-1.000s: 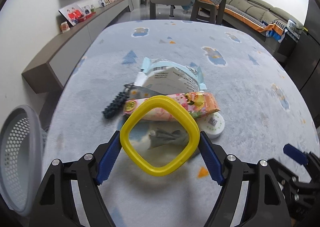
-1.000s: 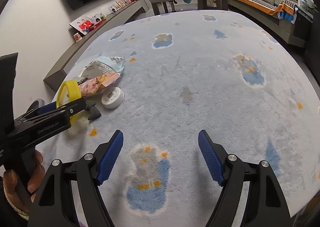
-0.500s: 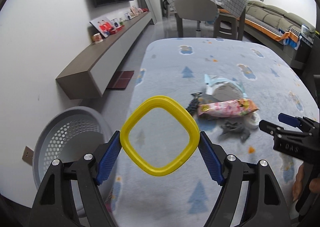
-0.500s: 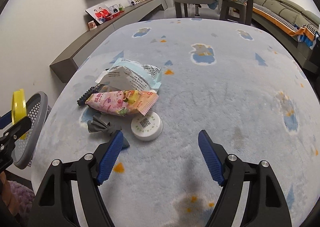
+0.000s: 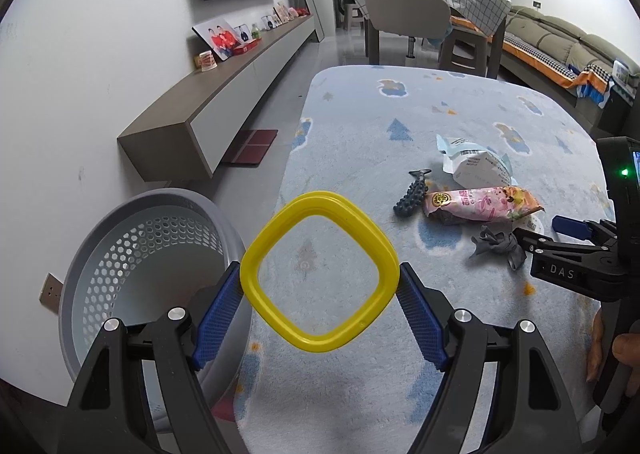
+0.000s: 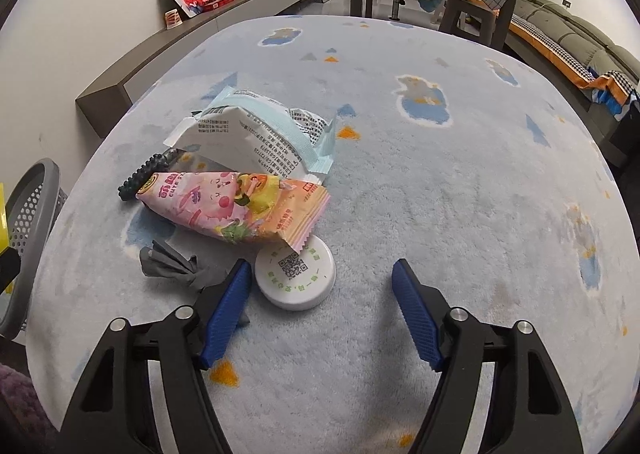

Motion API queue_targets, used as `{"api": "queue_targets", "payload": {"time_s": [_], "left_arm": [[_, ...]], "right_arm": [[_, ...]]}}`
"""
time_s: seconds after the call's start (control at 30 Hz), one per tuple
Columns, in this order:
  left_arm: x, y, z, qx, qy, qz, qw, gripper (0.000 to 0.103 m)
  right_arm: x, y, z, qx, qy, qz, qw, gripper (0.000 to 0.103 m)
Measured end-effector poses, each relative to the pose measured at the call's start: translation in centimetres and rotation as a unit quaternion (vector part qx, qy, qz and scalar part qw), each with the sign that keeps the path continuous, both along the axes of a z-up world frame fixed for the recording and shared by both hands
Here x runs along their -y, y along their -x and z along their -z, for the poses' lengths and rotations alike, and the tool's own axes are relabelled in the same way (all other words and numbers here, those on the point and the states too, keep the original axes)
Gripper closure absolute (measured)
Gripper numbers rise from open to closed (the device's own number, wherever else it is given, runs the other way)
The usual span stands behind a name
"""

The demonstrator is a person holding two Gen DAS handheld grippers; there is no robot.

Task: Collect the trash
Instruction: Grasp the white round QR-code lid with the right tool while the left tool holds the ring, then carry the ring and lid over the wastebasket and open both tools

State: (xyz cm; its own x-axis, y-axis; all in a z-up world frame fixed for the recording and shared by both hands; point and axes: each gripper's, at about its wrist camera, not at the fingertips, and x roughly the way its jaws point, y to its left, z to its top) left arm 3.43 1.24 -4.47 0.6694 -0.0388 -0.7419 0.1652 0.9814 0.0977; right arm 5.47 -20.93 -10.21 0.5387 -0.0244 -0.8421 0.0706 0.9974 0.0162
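Observation:
My left gripper [image 5: 320, 278] is shut on a yellow ring [image 5: 320, 198] and holds it above the rug, just right of the grey perforated basket [image 5: 120, 238]. My right gripper [image 6: 320, 269] hangs low over the trash pile with its jaws closing. A white round lid [image 6: 296, 278] lies between them, close to the left finger, and the pads do not press on it. Around the lid lie a pink snack wrapper [image 6: 236, 209], a white and blue packet [image 6: 256, 129], a crumpled grey wrapper [image 6: 172, 266] and a dark knobbly piece [image 6: 140, 177].
The pale blue rug [image 6: 440, 181] stretches far and right of the pile. A low wall shelf [image 5: 208, 113] with photos runs behind the basket. A chair [image 5: 408, 17] and a sofa [image 5: 560, 37] stand beyond the rug. A hand [image 5: 624, 350] grips the right tool.
My left gripper has carried the yellow ring left, from over the pile to beside the basket. My right gripper has moved over to the pile and its jaws have narrowed around the lid.

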Motion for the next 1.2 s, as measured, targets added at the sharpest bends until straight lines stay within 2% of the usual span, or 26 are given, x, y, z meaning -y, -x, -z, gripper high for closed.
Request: {"api": "queue_targets", "payload": {"time_s": [0.03, 0.13, 0.17, 0.4, 0.53, 0.67, 0.77, 0.93, 1.2], "left_arm": [[-0.1, 0.0, 0.0, -0.001, 0.001, -0.001, 1.0, 0.028], [-0.3, 0.0, 0.1, -0.006, 0.005, -0.005, 1.0, 0.028], [-0.4, -0.1, 0.1, -0.007, 0.007, -0.006, 0.9999, 0.028], [-0.9, 0.2, -0.4, -0.003, 0.012, -0.01, 0.9999, 0.028], [-1.6, 0.7, -1.3, 0.006, 0.019, -0.013, 0.9997, 0.028], [-3.0, 1.2, -2.7, 0.017, 0.027, -0.024, 0.9992, 0.028], [-4.8, 1.7, -3.7, 0.024, 0.028, -0.039, 0.9986, 0.028], [-8.4, 2.8, -4.8, 0.037, 0.0, -0.062, 0.9973, 0.028], [-16.5, 3.7, -5.5, 0.046, -0.013, -0.146, 0.9881, 0.028]], "right_arm": [[-0.1, -0.1, 0.0, 0.001, 0.002, -0.002, 1.0, 0.043], [-0.5, 0.1, -0.2, 0.006, 0.001, -0.007, 1.0, 0.062], [-0.5, 0.1, -0.2, 0.007, 0.002, -0.006, 1.0, 0.064], [0.4, 2.0, -1.1, 0.013, -0.014, 0.009, 1.0, 0.064], [0.3, 3.8, -3.0, 0.024, -0.025, 0.013, 0.999, 0.064], [-1.2, 4.7, -5.4, 0.037, -0.041, -0.009, 0.998, 0.064], [-3.5, 4.8, -7.7, 0.052, -0.048, -0.038, 0.997, 0.064], [-9.1, 4.6, -11.3, 0.079, -0.058, -0.105, 0.99, 0.064], [-18.9, 3.0, -12.9, 0.072, -0.06, -0.212, 0.973, 0.064]]}}
